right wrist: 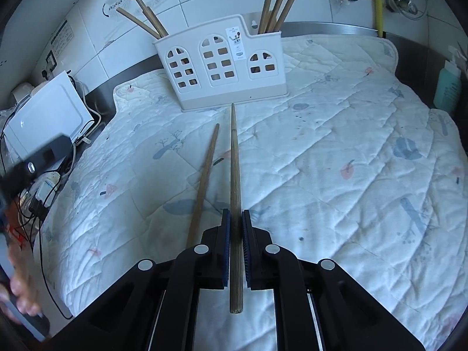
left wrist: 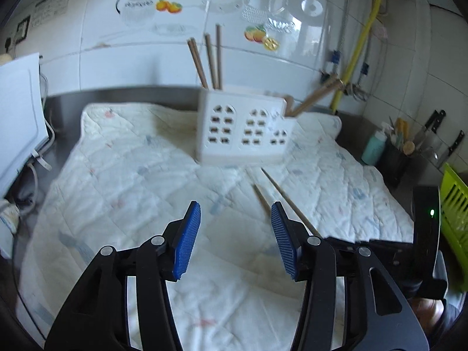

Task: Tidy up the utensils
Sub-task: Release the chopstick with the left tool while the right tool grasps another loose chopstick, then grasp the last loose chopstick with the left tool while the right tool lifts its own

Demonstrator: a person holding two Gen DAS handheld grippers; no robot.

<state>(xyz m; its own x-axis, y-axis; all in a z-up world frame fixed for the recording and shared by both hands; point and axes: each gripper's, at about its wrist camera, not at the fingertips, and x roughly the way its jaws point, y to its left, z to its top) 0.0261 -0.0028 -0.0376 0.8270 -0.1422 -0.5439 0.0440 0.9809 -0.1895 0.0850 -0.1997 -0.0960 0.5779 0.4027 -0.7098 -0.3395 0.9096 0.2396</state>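
Two end compartments of the holder (right wrist: 222, 67) hold chopsticks (right wrist: 278, 0); right gripper (right wrist: 235, 219) clamps one chopstick (right wrist: 234, 161), left gripper (left wrist: 235, 228) apart.

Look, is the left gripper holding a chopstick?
No, the left gripper stands open with only the quilted cloth between its blue pads.

Matt wooden chopsticks (right wrist: 235, 158), glossy white plastic holder (right wrist: 222, 67), quilted cloth mat (right wrist: 336, 152).

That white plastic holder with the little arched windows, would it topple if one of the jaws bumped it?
Probably not easily: the white plastic holder is wide and sits on a flared base. It looks hollow and light, though, so a push might slide it across the quilted cloth. The wooden chopsticks leaning out could add some top weight.
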